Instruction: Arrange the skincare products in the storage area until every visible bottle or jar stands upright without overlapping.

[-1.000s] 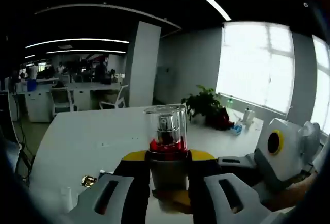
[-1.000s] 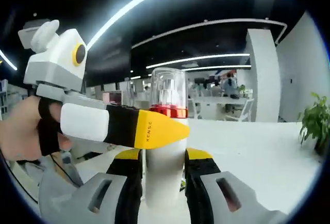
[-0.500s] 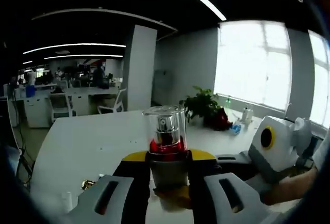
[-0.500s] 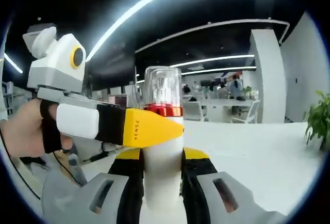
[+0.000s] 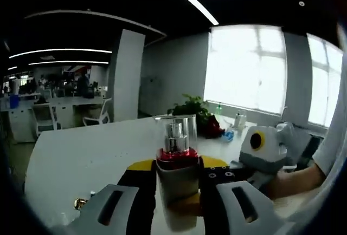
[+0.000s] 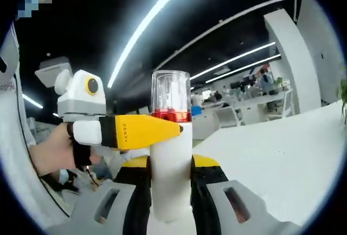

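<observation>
Both grippers, L (image 5: 177, 191) & R (image 6: 171, 186), clamp same bottle (image 6: 171, 154) upright, held above surface (image 5: 81, 159); plant (image 5: 190, 110) at 12. Not yet placed; rest unjudgeable.

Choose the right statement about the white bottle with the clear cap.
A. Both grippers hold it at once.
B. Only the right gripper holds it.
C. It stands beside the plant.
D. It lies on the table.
A: in the right gripper view the right gripper clamps the bottle low, while the left gripper pinches it under the red ring.
</observation>
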Available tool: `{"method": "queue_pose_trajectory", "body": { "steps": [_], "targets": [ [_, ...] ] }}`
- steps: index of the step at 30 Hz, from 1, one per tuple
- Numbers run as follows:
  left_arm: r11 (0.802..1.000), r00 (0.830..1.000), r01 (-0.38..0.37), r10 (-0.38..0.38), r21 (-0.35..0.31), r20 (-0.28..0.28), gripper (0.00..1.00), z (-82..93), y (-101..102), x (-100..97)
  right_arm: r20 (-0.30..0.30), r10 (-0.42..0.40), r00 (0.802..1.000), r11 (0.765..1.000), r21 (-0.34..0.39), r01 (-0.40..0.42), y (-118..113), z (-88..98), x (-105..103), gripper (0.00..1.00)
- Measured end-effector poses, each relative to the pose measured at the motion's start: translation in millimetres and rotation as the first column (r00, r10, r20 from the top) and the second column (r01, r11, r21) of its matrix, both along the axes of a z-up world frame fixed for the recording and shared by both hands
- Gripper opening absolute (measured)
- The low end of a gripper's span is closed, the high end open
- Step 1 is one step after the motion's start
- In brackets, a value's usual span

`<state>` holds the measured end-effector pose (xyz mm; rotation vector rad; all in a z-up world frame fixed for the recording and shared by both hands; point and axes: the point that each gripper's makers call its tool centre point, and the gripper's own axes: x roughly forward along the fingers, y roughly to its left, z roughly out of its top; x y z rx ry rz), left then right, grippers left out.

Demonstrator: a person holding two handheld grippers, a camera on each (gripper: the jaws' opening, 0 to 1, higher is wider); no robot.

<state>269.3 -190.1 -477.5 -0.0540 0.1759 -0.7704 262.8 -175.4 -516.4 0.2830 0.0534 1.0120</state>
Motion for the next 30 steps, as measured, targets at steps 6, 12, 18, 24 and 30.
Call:
{"method": "queue_pose_trajectory", "body": {
  "steps": [6, 12, 18, 24, 30],
  "targets": [
    [0.978, 0.978, 0.21, -0.21, -0.02, 0.0, 0.29, 8.4, -8, -16.7, 0.005, 0.157, 0.988, 0.985, 0.075, -0.157, -4, 11.6, -17, 0.26],
    [0.933, 0.934, 0.358, -0.358, -0.046, -0.007, 0.28, 15.4, -4, -26.5, 0.025, 0.257, 0.966, 0.963, 0.08, -0.259, -3, 21.5, -30, 0.26],
    [0.896, 0.897, 0.441, -0.443, -0.059, -0.015, 0.28, 20.2, -3, -32.0, 0.049, 0.335, 0.941, 0.938, 0.076, -0.338, -1, 26.7, -41, 0.26],
    [0.863, 0.863, 0.505, -0.505, -0.007, 0.002, 0.27, 20.0, -9, -42.6, 0.076, 0.391, 0.917, 0.918, 0.037, -0.395, 4, 26.3, -50, 0.26],
    [0.85, 0.851, 0.524, -0.525, 0.042, -0.002, 0.26, 13.6, -12, -46.6, 0.109, 0.404, 0.908, 0.914, -0.026, -0.404, 3, 19.7, -51, 0.26]
  ]
}}
